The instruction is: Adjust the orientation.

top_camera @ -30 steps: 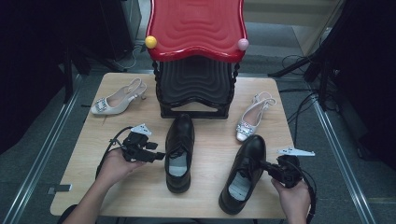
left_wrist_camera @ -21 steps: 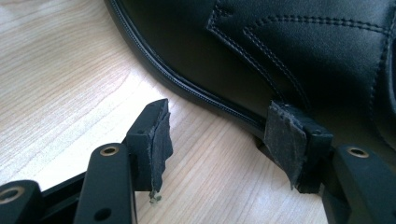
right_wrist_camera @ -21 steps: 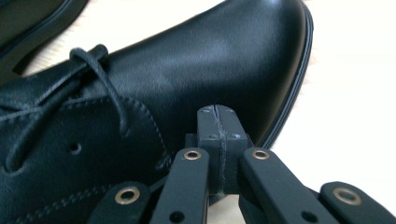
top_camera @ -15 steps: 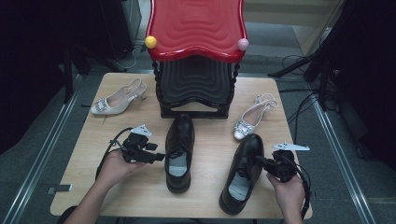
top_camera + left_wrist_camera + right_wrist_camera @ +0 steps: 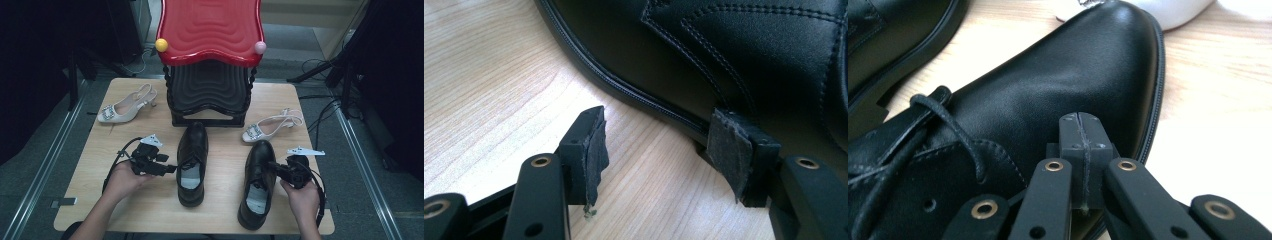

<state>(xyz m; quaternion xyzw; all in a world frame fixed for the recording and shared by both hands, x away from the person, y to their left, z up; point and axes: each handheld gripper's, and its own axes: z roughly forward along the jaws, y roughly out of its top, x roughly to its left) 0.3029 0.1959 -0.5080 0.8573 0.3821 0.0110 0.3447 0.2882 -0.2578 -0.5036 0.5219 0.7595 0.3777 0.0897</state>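
Observation:
Two black lace-up shoes lie toe-away on the wooden table point(image 5: 150, 210). My left gripper point(image 5: 171, 169) points right at the side of the left black shoe point(image 5: 192, 150). In the left gripper view that gripper point(image 5: 659, 135) is open, its right pad point(image 5: 724, 145) against the shoe's sole edge point(image 5: 659, 112) and bare wood between the jaws. My right gripper point(image 5: 273, 164) points left at the right black shoe point(image 5: 260, 160). In the right gripper view it point(image 5: 1081, 131) is shut, pads together, resting against the shoe's upper point(image 5: 1048, 85) behind the toe, close to the laces point(image 5: 933, 107).
A red-topped black shoe rack point(image 5: 210, 90) stands at the table's back middle. One white heeled sandal point(image 5: 122, 110) lies at the back left, another point(image 5: 270, 127) just beyond the right black shoe. Cables trail from both grippers toward the table's front edge.
My right gripper has moved left and away from me, onto the right shoe's upper. My left gripper has edged closer to the left shoe's side.

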